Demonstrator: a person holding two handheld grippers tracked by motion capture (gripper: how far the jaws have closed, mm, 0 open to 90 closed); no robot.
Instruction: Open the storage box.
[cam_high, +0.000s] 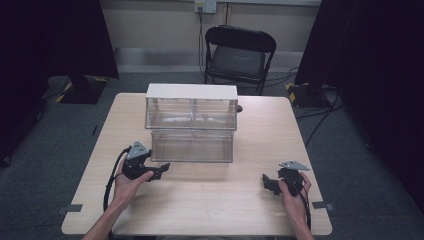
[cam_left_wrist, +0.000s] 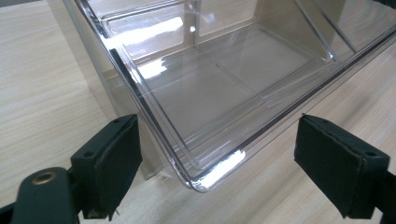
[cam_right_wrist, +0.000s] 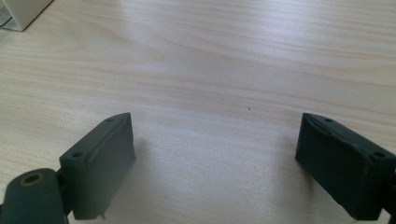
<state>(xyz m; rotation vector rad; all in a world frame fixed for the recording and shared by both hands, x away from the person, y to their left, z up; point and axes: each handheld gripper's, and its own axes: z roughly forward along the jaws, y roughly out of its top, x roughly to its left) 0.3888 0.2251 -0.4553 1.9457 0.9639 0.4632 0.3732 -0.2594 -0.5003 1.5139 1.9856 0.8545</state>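
Observation:
A clear plastic two-tier drawer box (cam_high: 191, 125) with a white top stands at the middle of the table; its lower drawer (cam_high: 192, 146) juts forward. My left gripper (cam_high: 159, 171) is open at the drawer's front left corner. In the left gripper view the drawer's clear corner (cam_left_wrist: 201, 182) lies between the two spread pads (cam_left_wrist: 112, 163), not touched. My right gripper (cam_high: 267, 184) is open over bare table near the front right; in the right gripper view its pads (cam_right_wrist: 100, 161) stand wide apart with nothing between them.
The light wooden table (cam_high: 210, 200) has bare surface in front of the box. A black folding chair (cam_high: 239, 55) stands behind the table. Dark curtains hang at both sides. A pale corner of the box (cam_right_wrist: 21, 11) shows at the top left of the right gripper view.

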